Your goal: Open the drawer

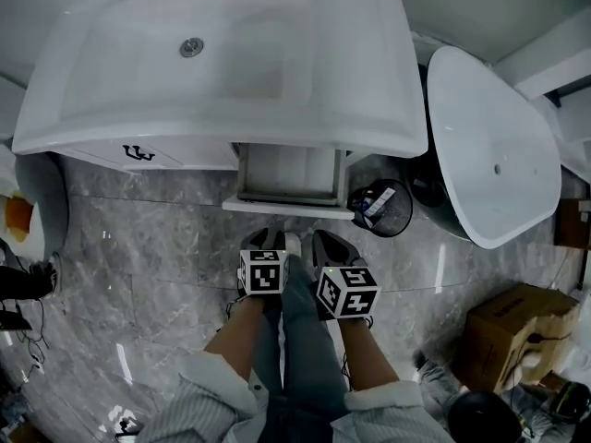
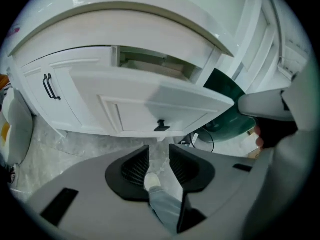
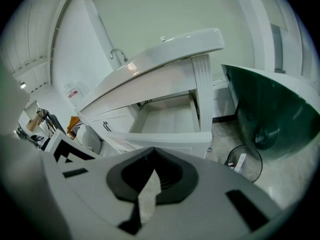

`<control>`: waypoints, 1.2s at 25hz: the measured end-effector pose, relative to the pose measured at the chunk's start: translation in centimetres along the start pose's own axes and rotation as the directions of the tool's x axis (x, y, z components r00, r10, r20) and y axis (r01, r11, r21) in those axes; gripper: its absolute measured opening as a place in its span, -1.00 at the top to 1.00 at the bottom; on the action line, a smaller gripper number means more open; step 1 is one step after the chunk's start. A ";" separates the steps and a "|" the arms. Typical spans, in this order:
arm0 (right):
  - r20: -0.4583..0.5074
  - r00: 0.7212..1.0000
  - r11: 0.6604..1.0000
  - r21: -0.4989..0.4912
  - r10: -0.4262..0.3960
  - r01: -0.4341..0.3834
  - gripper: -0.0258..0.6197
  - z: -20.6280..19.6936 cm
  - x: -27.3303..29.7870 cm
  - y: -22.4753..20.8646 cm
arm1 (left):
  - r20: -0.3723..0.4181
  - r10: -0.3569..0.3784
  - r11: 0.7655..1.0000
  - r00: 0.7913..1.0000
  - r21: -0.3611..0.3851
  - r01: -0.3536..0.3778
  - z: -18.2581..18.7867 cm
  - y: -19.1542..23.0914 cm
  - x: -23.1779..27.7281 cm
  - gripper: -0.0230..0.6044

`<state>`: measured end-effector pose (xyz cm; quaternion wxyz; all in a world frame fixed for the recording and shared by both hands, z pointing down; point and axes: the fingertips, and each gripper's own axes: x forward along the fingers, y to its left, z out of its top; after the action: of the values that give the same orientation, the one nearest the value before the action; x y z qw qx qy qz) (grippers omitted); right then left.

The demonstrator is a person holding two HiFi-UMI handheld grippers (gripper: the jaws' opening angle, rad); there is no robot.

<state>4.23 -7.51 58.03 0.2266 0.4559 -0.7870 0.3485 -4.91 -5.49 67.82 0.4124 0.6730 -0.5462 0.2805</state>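
The white drawer under the sink counter stands pulled out, its inside bare. The left gripper view shows its front panel with a small black knob. From the right gripper view I look down into the drawer. Both grippers hang side by side in front of the drawer, above the floor, touching nothing. My left gripper is open, and only a shoe and a trouser leg show through the gap. My right gripper has its jaw tips meeting, with nothing between them.
A white sink basin tops the vanity, and a cabinet door with a black handle is left of the drawer. A wire waste bin and a white tub stand to the right. A cardboard box sits at lower right.
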 end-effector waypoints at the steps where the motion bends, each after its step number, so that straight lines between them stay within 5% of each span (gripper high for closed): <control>1: 0.003 1.000 1.000 -0.005 0.002 -0.002 0.90 0.3 -0.4 0.3 | 0.012 -0.004 1.000 1.000 -0.003 0.004 0.5 -0.2 -0.7 0.50; 19: 0.085 0.988 0.986 -0.118 0.126 -0.115 0.90 9.4 -6.8 7.2 | 0.252 -0.077 0.996 0.965 -0.027 0.086 10.2 -3.6 -14.4 0.74; 30: 0.135 0.946 0.942 -0.208 0.295 -0.264 0.90 16.7 -12.3 10.7 | 0.455 -0.152 0.986 0.877 0.002 0.170 18.8 -8.2 -23.3 0.83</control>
<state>0.13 -9.58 35.16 0.1511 0.3430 -0.8890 0.2630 -4.09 -9.45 37.03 0.3080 0.7549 -0.5748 0.0700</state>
